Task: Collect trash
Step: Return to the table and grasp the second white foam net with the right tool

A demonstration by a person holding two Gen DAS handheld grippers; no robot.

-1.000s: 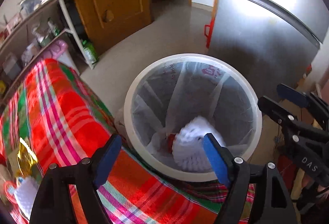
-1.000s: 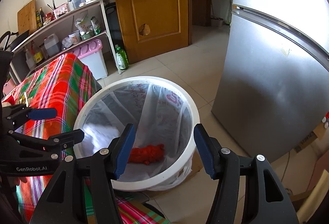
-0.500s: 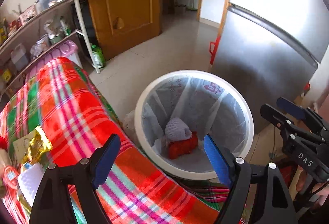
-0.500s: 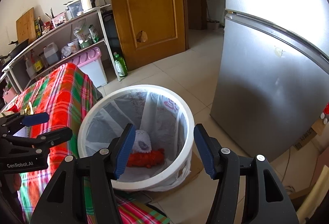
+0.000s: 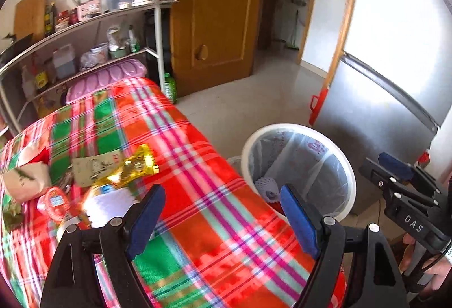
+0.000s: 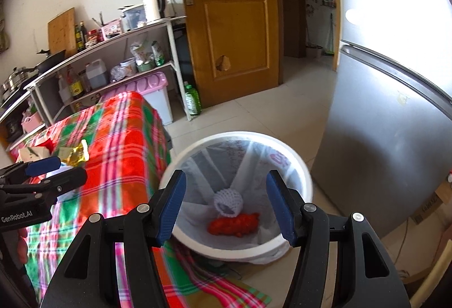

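Observation:
A white trash bin (image 6: 306, 183) lined with a clear bag stands on the floor beside the table; it also shows in the left wrist view (image 5: 349, 175). Inside lie a white foam fruit net (image 6: 227, 203) and a red crumpled wrapper (image 6: 234, 224). My left gripper (image 5: 220, 219) is open and empty above the red plaid tablecloth (image 5: 197, 166). Left of it lie a gold wrapper (image 5: 132, 166), a white item (image 5: 107, 207), a red-lidded cup (image 5: 53, 202) and a paper carton (image 5: 22, 181). My right gripper (image 6: 226, 209) is open and empty above the bin.
A silver fridge (image 6: 395, 124) stands right of the bin. A wooden door (image 6: 228, 23) is behind. A metal shelf (image 6: 113, 54) with bottles, a kettle and a pink bin (image 6: 152, 90) is at the back left. A green bottle (image 6: 192, 99) stands on the tiled floor.
The white foam net dropped from my left gripper into the bin. My left gripper swung left from over the bin to over the table. My right gripper rose slightly.

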